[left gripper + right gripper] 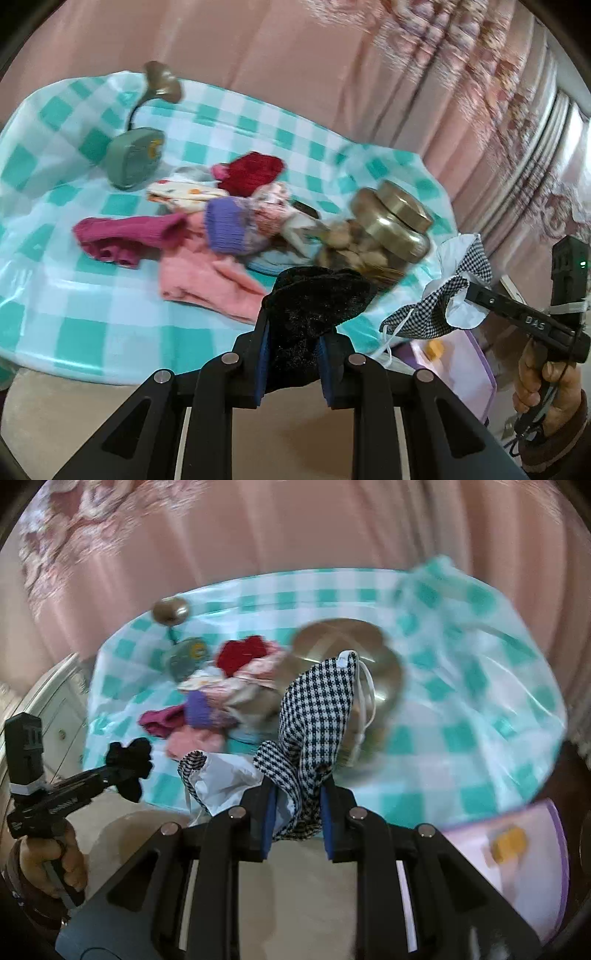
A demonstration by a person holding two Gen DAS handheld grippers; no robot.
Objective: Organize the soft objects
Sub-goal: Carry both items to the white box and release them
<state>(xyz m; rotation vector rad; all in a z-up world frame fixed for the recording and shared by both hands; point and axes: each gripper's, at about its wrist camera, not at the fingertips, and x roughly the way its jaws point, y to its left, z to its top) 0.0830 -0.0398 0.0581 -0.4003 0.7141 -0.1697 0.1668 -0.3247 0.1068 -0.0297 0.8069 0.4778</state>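
A table under a teal-and-white checked cloth (92,295) stretches out ahead of both sets of jaws. Just beyond the left jaws stands a glass jar (384,236) with a gold lid, its contents brownish and blurred. Far ahead and to their left sits a small green desk lamp (135,157) with a bent neck. Pink curtains (295,55) hang behind the table. Below and right of the right jaws is a lilac-edged container (517,853) holding something yellow.
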